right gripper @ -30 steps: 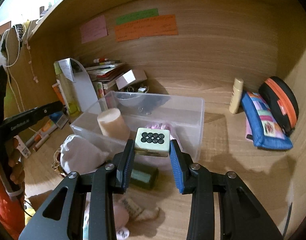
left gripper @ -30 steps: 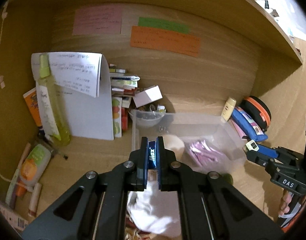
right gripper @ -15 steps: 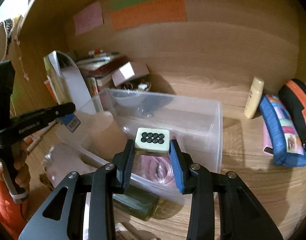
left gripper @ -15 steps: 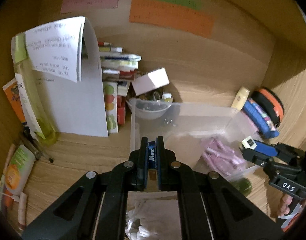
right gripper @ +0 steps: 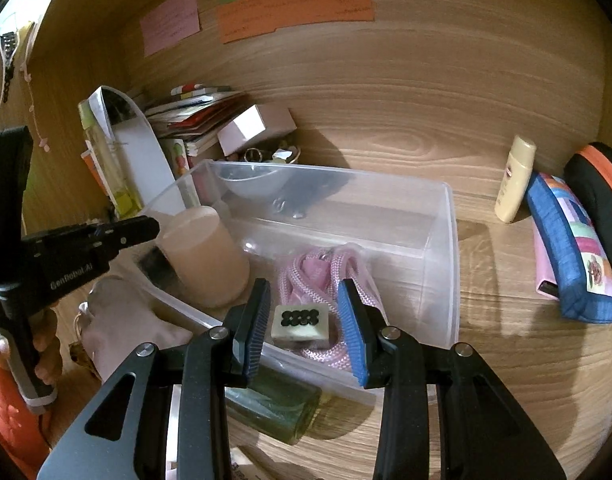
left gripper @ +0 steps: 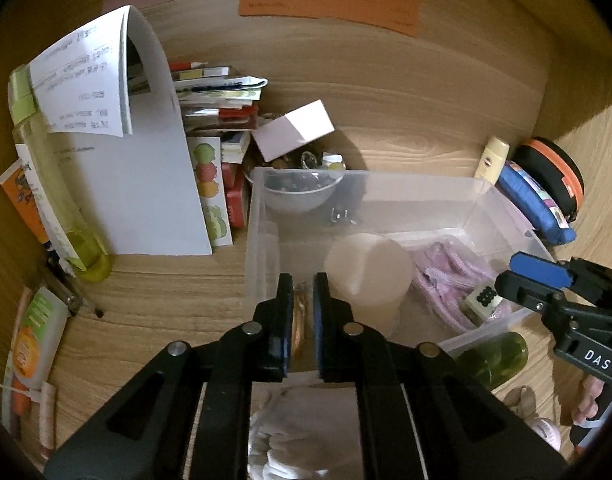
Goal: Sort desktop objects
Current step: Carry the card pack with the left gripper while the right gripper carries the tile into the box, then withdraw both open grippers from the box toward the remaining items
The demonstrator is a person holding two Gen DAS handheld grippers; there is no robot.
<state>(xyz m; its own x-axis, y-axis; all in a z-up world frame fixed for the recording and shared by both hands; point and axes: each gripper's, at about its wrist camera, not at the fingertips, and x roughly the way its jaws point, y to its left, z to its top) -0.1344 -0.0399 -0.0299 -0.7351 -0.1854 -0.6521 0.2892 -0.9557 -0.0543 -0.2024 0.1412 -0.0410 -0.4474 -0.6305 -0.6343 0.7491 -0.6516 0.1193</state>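
A clear plastic bin [right gripper: 446, 248] stands on the wooden desk and holds a beige cup [right gripper: 204, 256] and a pink cord [right gripper: 326, 276]. My right gripper [right gripper: 304, 320] is open over the bin's near wall. A white mahjong tile [right gripper: 300, 322] with black dots lies loose on the pink cord between its fingers. It also shows in the left wrist view [left gripper: 484, 300]. My left gripper [left gripper: 303, 312] hangs over the bin's near left corner, jaws slightly apart. A thin brown object [left gripper: 300, 320] shows in the gap; I cannot tell whether it is gripped.
A green bottle [right gripper: 274, 404] and a white cloth pouch [right gripper: 126, 328] lie in front of the bin. A folded paper [left gripper: 138, 160], books, a pink box [left gripper: 292, 130] and a bowl [left gripper: 296, 192] stand behind. A lotion tube [right gripper: 514, 180] and pouches [right gripper: 566, 248] lie right.
My right gripper moved forward over the bin and opened, and the mahjong tile dropped onto the pink cord. My left gripper moved forward over the bin; the blue-labelled item no longer shows between its fingers.
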